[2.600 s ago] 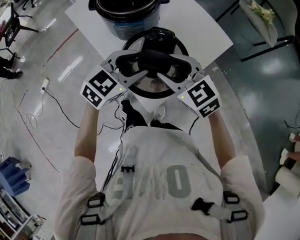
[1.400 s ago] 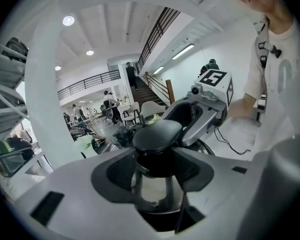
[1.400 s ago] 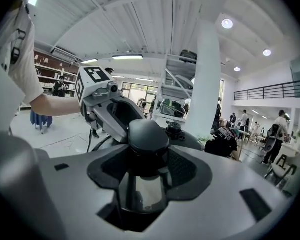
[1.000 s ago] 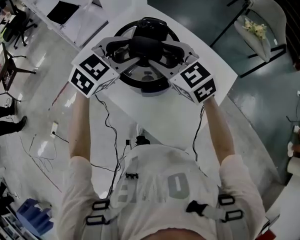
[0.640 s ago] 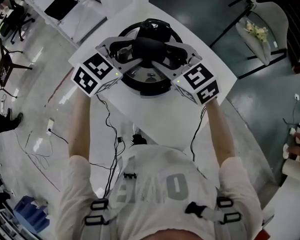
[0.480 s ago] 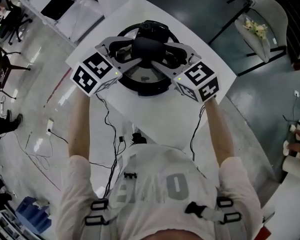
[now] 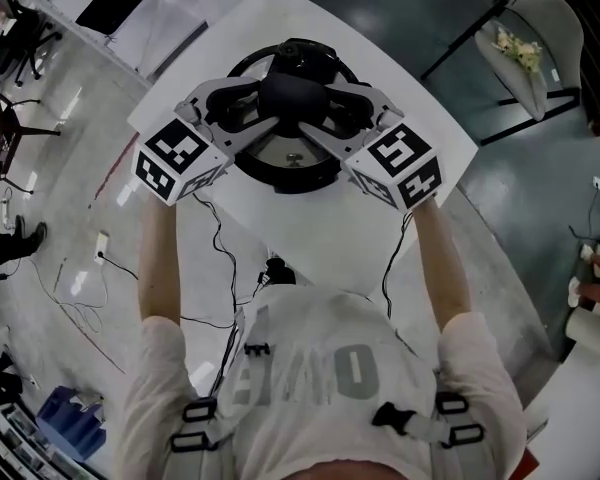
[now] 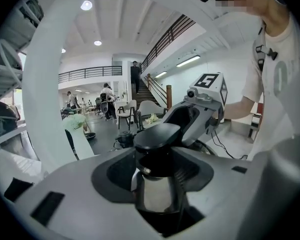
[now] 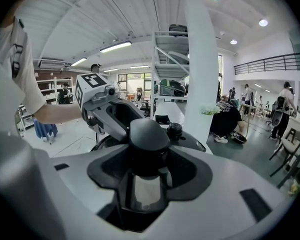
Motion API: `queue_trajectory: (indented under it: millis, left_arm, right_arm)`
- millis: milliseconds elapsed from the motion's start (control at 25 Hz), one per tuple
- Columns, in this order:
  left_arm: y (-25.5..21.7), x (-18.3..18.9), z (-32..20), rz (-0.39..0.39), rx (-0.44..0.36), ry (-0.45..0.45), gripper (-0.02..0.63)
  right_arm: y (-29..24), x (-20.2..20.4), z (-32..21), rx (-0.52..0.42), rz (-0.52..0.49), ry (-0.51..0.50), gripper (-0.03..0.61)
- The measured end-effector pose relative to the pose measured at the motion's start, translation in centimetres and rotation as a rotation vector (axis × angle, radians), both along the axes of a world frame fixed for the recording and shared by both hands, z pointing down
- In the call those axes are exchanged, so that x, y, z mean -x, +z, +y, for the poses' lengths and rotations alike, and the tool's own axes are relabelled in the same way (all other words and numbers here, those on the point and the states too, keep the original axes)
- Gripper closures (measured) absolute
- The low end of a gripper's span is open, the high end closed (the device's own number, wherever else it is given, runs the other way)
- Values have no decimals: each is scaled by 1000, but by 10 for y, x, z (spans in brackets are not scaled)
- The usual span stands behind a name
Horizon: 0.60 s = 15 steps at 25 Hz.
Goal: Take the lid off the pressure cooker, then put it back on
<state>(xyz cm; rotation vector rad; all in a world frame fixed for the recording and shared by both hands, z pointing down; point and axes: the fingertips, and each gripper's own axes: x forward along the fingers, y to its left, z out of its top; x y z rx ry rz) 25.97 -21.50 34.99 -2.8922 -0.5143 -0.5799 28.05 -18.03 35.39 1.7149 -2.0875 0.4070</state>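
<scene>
The round pressure-cooker lid with a polished steel centre and black rim [image 7: 280, 153] is found lying over the cooker on the white tabletop [image 7: 310, 228], towards the table's far end; the cooker body is almost wholly covered by it, and whether the lid is locked home cannot be determined. The black domed plastic knob [image 7: 292, 93] at the lid's centre is approached from both sides. The left gripper [image 7: 265, 108] is brought in from the left, and in its own view its grey jaws [image 8: 157, 169] are seen held roughly half apart, with the inner pads set against the flanks of the knob [image 8: 157, 139]; the shiny stem below the knob is framed between them. The right gripper [image 7: 325, 110] is brought in from the opposite side, and in its own view the jaws [image 9: 149, 174] are likewise held at about mid-width and closed onto the same knob [image 9: 149, 134]. The two grippers are observed nose to nose across the knob, each visible in the other's view. The black-and-white marker cubes [image 7: 175, 160] and [image 7: 400, 163] are noted at the near ends of the grippers, above the person's outstretched forearms. A small black valve cap [image 9: 175, 129] is noted on the dark lid surface just beyond the knob.
</scene>
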Motion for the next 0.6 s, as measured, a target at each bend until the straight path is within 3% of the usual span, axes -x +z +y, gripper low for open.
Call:
queue_trajectory:
  millis: [360, 600]
  left_arm:
    - [1, 3, -1, -6, 14, 17, 396]
    - [3, -4, 2, -59, 37, 106, 372]
  right_arm:
    - [0, 2, 0, -22, -10, -23, 339]
    - [1, 2, 1, -24, -9, -30, 337]
